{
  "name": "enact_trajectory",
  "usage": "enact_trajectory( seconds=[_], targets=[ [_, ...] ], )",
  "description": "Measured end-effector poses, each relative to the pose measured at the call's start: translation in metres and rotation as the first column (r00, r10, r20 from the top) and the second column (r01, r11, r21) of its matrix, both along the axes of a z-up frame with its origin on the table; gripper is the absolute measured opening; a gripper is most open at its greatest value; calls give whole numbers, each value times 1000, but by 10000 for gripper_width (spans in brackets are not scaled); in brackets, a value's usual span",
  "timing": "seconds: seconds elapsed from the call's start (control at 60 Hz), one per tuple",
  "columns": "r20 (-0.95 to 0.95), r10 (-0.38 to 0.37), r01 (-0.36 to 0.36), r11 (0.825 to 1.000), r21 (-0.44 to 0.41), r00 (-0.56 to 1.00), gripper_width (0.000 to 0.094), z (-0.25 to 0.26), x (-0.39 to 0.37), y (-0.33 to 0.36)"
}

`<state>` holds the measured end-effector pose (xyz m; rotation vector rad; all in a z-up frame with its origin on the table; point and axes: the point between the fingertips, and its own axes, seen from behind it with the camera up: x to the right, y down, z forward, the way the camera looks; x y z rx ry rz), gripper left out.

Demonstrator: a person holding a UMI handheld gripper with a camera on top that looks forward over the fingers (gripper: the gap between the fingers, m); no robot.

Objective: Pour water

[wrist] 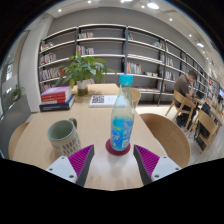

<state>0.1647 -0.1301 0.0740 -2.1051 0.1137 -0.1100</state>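
Note:
A clear plastic water bottle with a blue label stands upright on a red coaster on the round wooden table. A grey-green mug sits to its left. My gripper is open, its purple pads spread wide. The bottle's base stands just ahead of the fingertips, roughly centred between them, with a gap on each side.
A stack of books and a potted plant sit at the table's far left, an open magazine at the far side. Chairs and a seated person are to the right. Bookshelves line the back wall.

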Motion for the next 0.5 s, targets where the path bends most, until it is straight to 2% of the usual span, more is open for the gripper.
enact_trajectory(
  seconds=[0.2, 0.5],
  targets=[
    [-67, 48, -53, 996, -71, 997, 821, 14, -77, -65],
    [-72, 103, -103, 995, 8, 992, 833, 110, -143, -83]
  ],
)
